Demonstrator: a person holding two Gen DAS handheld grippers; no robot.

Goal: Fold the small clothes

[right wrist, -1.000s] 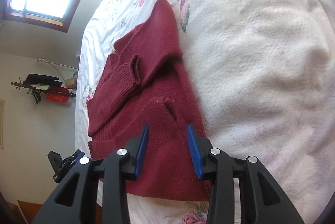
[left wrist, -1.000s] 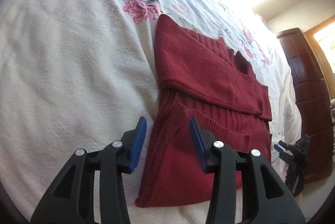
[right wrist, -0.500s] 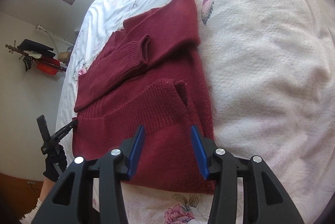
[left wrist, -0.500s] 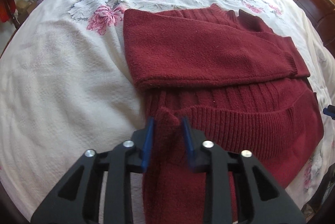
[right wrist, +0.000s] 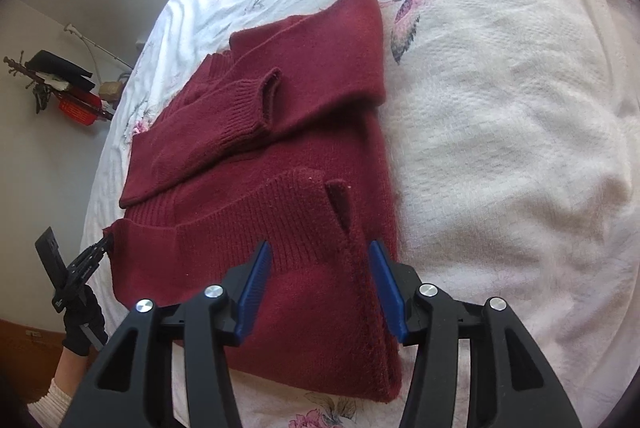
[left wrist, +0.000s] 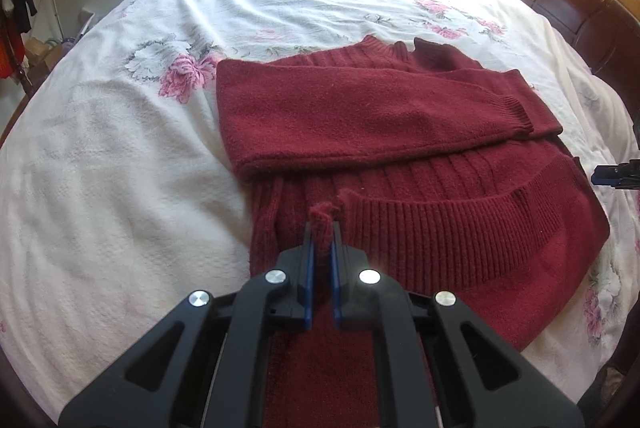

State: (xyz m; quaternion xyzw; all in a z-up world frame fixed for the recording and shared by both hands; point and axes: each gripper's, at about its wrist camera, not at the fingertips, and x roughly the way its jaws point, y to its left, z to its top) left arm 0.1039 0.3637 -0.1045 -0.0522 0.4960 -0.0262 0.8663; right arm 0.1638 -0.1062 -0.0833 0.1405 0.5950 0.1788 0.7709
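Your right gripper hangs with its blue pads spread wide over the near edge of the dark red sweater, straddling the ribbed hem beside a small slit. The sweater lies on the white floral bedspread, both sleeves folded across its far half, one ribbed cuff on top. At the sweater's near left corner your left gripper, held in a black glove, pinches the hem.
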